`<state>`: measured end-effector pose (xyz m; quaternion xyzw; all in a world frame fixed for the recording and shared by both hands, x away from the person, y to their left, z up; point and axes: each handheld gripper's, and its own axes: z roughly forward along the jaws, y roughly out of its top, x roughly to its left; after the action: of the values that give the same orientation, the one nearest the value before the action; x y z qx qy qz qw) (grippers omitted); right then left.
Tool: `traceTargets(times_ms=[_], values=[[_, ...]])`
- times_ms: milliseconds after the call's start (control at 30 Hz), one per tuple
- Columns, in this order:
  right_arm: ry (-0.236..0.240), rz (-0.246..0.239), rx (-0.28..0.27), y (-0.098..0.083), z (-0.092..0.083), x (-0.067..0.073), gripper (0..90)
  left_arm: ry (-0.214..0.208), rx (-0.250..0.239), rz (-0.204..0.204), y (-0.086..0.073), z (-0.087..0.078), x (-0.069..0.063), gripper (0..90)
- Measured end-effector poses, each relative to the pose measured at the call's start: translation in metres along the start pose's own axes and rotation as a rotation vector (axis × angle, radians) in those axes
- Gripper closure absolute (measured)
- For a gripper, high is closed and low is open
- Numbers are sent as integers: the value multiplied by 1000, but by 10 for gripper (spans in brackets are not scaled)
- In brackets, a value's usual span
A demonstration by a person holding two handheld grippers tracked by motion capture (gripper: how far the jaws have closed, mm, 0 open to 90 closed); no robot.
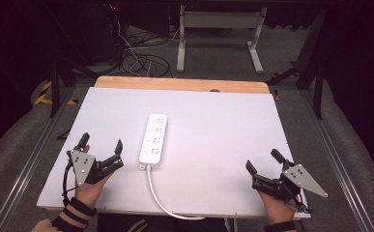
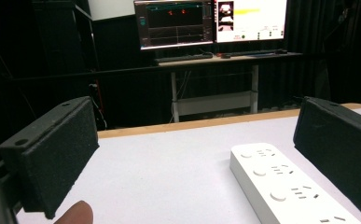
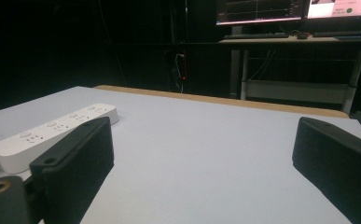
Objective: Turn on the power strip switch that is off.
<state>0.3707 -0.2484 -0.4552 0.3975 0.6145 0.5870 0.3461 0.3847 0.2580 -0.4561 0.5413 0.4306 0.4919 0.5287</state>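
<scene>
White plastic power strip lay lengthwise mid-worktop, cord trailing to near edge. Left tool sat just left of strip, jaws wide, nothing held. Right tool rested well apart at right side of pale grey worktop, jaws wide, nothing held.

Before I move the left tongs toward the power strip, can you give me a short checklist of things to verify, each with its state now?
1. Left tongs open wide enough: ok, jaws stand well apart in the left gripper view.
2. Left tongs empty: ok, nothing between the jaws.
3. Power strip lies flat on the white table, apart from both tongs: ok.
4. Path from left tongs to strip free of things: ok.
5. Right tongs open, empty and off to the side: ok.
6. Cord free to follow: cannot tell, it runs off the near table edge.
</scene>
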Motion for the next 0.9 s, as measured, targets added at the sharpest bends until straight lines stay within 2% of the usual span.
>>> traceTargets(times_ms=[900], values=[[8,7,1,0,3,0,62,1,18,7,-2,0,2,2]])
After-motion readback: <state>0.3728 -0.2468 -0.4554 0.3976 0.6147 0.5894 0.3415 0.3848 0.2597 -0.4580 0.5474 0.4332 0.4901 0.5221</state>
